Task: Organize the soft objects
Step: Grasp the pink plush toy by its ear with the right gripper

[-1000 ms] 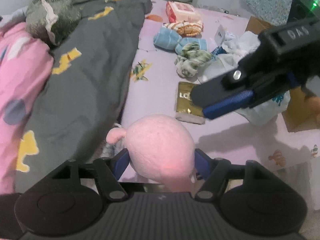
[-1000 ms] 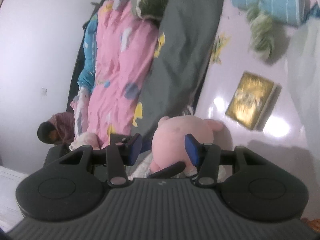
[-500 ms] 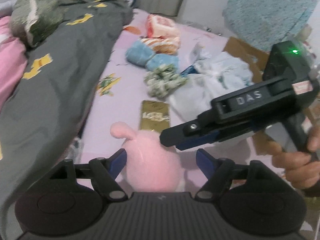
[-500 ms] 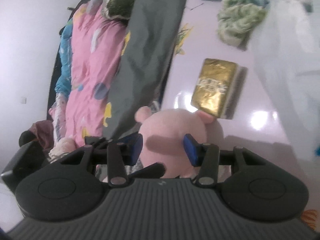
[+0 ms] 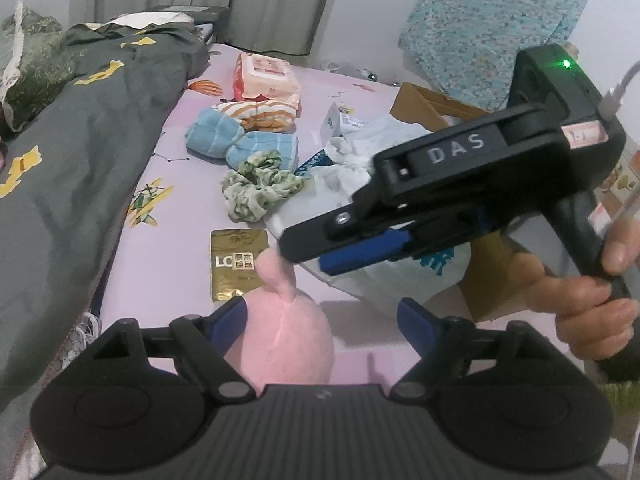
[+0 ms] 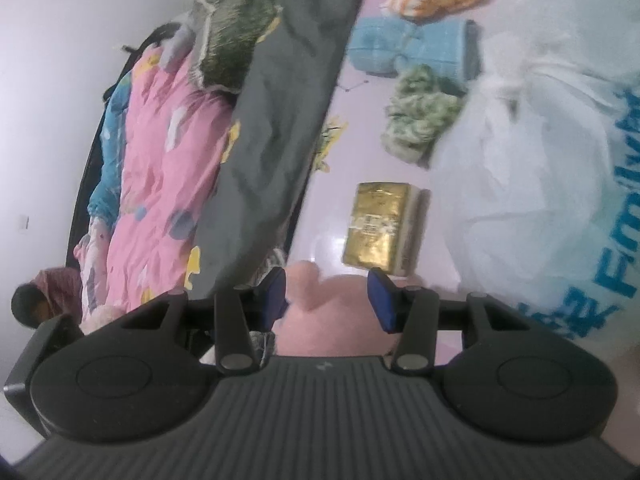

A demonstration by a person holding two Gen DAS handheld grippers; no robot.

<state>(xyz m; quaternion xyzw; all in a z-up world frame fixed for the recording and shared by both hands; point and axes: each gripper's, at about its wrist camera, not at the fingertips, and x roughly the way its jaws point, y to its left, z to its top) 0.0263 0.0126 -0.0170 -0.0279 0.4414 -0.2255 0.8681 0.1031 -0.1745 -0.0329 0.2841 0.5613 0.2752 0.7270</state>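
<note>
**Left claw lets go as the pink plush passes between hands**

Left gripper (image 5: 320, 320) is spreading its jaws: a second ago its blue pads hugged the pink plush toy (image 5: 286, 344) on both sides, and now the right-hand pad stands clear of it while the other still brushes the fabric. Right gripper (image 6: 327, 294) has kept a middling gap, its pads set either side of the same toy (image 6: 332, 320); whether they press into it or only flank it cannot be told from its wrist view. From the left camera its upper finger sits just over the plush's ear. The toy rests low on the lilac bedsheet (image 5: 168, 264), just beside the gold packet (image 5: 236, 262) and near the edge of the grey quilt (image 5: 72, 184). Both cameras have swung toward the white plastic bag (image 6: 532, 184) and the rolled blue towels (image 5: 240, 142). Judging from this, the toy is being released by one hand, so the right must secure it before anything is sorted.
</note>
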